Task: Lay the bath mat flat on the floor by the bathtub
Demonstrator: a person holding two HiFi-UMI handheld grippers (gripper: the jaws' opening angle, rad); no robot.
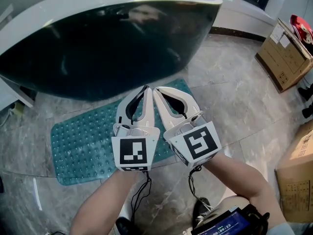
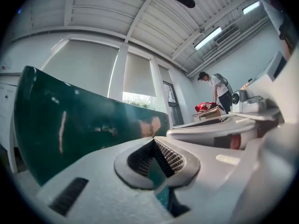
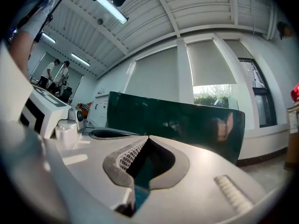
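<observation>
The teal studded bath mat (image 1: pixel 88 141) lies flat on the marble floor just in front of the dark green bathtub (image 1: pixel 112 43). Both grippers hover side by side above the mat's right half, lifted off it and pointing toward the tub. My left gripper (image 1: pixel 145 88) is shut with nothing between its jaws. My right gripper (image 1: pixel 156 90) is likewise shut and empty, its tips almost touching the left one's. In the left gripper view (image 2: pixel 154 141) and the right gripper view (image 3: pixel 147 138) the jaws meet at the tip, with the tub wall (image 3: pixel 177 120) beyond.
Cardboard boxes stand at the right (image 1: pixel 283 58) and lower right (image 1: pixel 298 180). A white low ledge runs along the back wall (image 1: pixel 239 18). A person (image 2: pixel 216 90) bends over a box far off; others stand at a distance (image 3: pixel 56 73).
</observation>
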